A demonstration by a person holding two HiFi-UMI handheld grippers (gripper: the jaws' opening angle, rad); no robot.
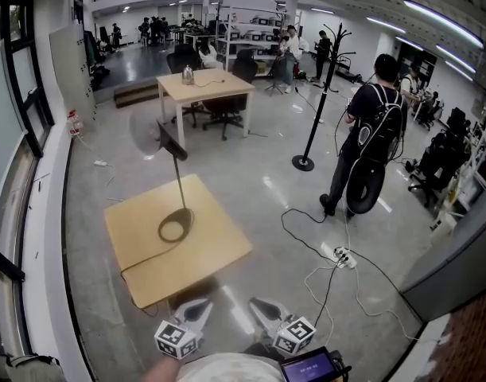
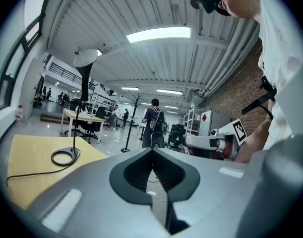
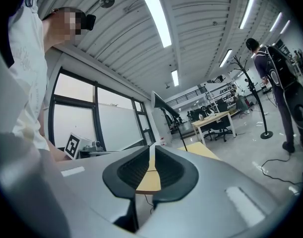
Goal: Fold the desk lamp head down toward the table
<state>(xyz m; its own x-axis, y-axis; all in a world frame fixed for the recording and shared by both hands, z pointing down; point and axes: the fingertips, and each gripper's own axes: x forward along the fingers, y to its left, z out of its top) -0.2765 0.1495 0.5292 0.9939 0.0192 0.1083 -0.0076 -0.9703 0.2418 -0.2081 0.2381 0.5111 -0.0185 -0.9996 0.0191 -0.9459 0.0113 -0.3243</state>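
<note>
Two grippers are held low and close to the person's body, short of the table and touching nothing. The left gripper (image 1: 201, 305) has its fingers pressed together with nothing between them. The right gripper (image 1: 260, 305) has its fingers a narrow slit apart, and only the yellow tabletop beyond shows through the gap. Just past them stands the square wooden table (image 1: 219, 249). The desk lamp (image 1: 181, 185) is on the table, well apart from both grippers. Its ring-shaped base (image 1: 175, 228) lies flat near the middle of the top, and a thin stem rises from it. The lamp head (image 1: 172, 142) is raised at the top of the stem, tilted and not folded down. A black cable (image 1: 143, 263) runs from the base across the top to the near left edge. On the grey floor to the right lies a power strip (image 1: 343, 255) with loose cords. Farther off, a person with a backpack (image 1: 375, 138) stands near a coat stand (image 1: 316, 94), and a second table (image 1: 204, 86) stands behind the lamp.
</note>
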